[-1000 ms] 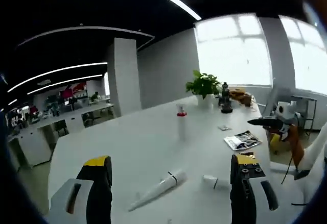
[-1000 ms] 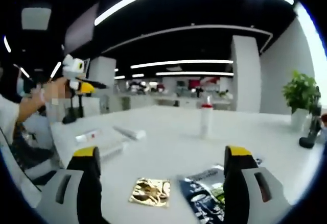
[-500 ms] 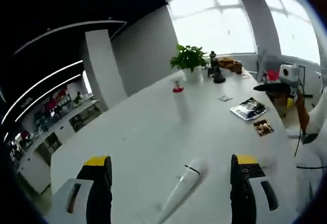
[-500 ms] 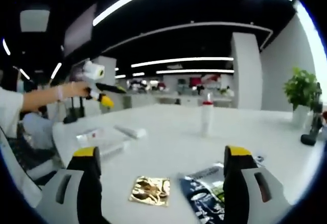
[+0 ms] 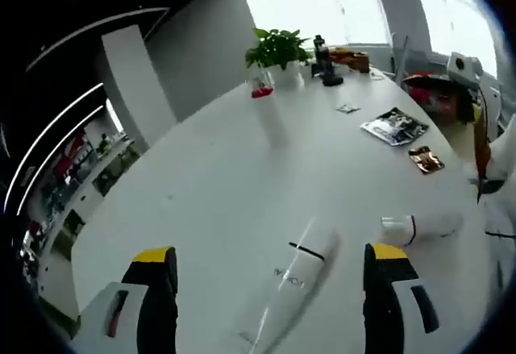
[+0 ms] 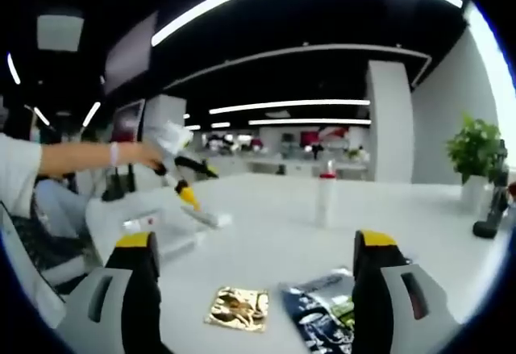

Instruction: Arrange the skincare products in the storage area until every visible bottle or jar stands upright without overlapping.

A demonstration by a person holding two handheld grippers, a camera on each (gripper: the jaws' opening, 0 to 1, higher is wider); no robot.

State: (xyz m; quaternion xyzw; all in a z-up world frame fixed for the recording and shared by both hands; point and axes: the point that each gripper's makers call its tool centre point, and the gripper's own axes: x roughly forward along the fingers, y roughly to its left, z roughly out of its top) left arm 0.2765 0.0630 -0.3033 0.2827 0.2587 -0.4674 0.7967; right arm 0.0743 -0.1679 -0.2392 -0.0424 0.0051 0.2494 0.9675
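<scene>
The left gripper (image 5: 270, 297) hangs over the white surface (image 5: 201, 177) with its jaws spread wide and nothing between them. Right between those jaws lies the long white tube (image 5: 292, 277), flat on its side. Its long axis runs from low in the view up and slightly to the right, so nearly along the gripper's own line of sight, not across it. I judge the jaws can close on its sides as they stand. Just beside it, to the right, a shorter white tube (image 5: 419, 226) also lies flat, pointing across. Further away a white bottle with a red cap (image 5: 266, 112) stands upright already.

The right gripper (image 6: 250, 289) is also released and empty, and it hovers well apart from the tubes, over a gold sachet (image 6: 236, 309) and a dark leaflet (image 6: 318, 310). The left one is clearly nearer to the lying tubes.

At the far end of the surface a potted plant (image 5: 274, 47) stands near the windows.
</scene>
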